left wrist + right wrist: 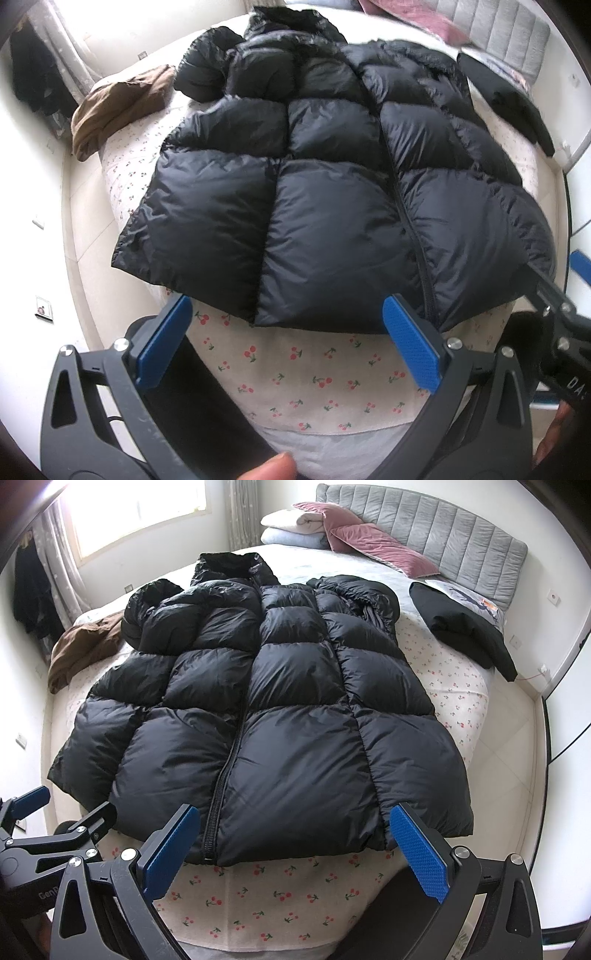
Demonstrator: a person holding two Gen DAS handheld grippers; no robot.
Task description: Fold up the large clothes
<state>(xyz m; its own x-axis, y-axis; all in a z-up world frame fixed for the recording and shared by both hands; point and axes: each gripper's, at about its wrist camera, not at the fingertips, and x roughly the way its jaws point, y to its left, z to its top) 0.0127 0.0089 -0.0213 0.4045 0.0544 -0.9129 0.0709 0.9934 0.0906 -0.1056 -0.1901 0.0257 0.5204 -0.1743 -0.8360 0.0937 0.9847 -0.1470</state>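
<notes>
A black puffer jacket [314,206] lies flat on the bed, front up and zipped, collar at the far end, hem nearest me; both sleeves are tucked in over the chest. It also shows in the right wrist view [266,716]. My left gripper [291,332] is open and empty, hovering just short of the hem left of the zipper. My right gripper [295,842] is open and empty, just short of the hem right of the zipper. The right gripper's body shows at the right edge of the left wrist view [565,332].
The bed sheet with a cherry print [280,897] covers the bed. A brown garment [81,646] lies at the far left, a folded black garment [465,631] at the far right. Pink cushions [369,539] and folded blankets [291,526] sit by the grey headboard [461,528].
</notes>
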